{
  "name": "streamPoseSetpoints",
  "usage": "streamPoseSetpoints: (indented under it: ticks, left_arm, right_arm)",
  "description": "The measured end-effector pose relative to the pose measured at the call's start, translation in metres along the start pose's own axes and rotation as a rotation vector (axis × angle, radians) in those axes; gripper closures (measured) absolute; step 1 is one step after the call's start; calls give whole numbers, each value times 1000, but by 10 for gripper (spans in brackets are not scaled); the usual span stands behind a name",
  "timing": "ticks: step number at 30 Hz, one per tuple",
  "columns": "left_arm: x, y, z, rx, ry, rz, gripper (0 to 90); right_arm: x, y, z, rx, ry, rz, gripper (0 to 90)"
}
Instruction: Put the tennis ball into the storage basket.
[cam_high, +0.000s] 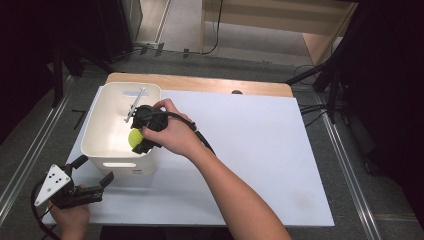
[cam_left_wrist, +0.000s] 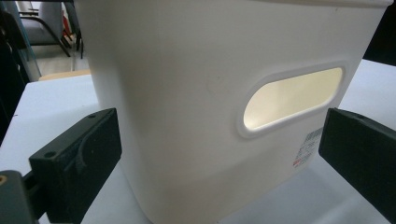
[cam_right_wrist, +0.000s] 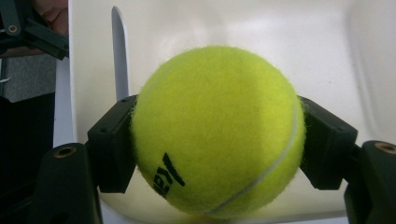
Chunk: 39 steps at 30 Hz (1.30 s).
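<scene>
In the high view, a white bin (cam_high: 107, 145) is seen standing at the left of the white worktop (cam_high: 260, 150). The right claw (cam_high: 138, 141) is held inside the bin, clamped on a yellow tennis ball (cam_high: 134, 137). The left claw (cam_high: 95, 170) lies just before the bin, jaws spread.

In the left gripper view, the bin's handle slot (cam_left_wrist: 292, 99) is framed between the parted jaws.

In the right gripper view, the ball (cam_right_wrist: 217, 130) is pinched between both jaws above the bin's floor (cam_right_wrist: 299, 51).
</scene>
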<state>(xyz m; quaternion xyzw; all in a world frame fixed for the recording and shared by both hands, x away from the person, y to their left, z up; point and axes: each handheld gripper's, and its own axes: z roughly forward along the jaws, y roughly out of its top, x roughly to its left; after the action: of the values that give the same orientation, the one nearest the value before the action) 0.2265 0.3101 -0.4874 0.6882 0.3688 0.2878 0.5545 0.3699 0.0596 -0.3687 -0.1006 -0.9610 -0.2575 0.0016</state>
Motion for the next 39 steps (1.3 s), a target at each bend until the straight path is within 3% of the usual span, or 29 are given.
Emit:
streamPoseSetpoints:
  ticks: [11, 19, 22, 34, 36, 39]
  left_arm:
    - [0, 0, 0, -2, -2, -1, 0]
    - [0, 0, 0, -1, -1, 0, 0]
    - [0, 0, 0, -1, -1, -2, 0]
    - [0, 0, 0, 2, 1, 0, 0]
    - [0, 0, 1, 2, 0, 1, 0]
    - [0, 0, 0, 4, 0, 2, 0]
  right_arm:
    - [1, 1, 7, 51, 7, 6, 235]
    - [2, 1, 5, 39, -20, -22, 211]
    - [2, 1, -1, 14, -17, -13, 167]
    - [4, -11, -30, -85, -96, 15, 71]
    - [5, -13, -34, -98, -102, 20, 0]
    - [6, -17, -39, -121, -120, 31, 0]
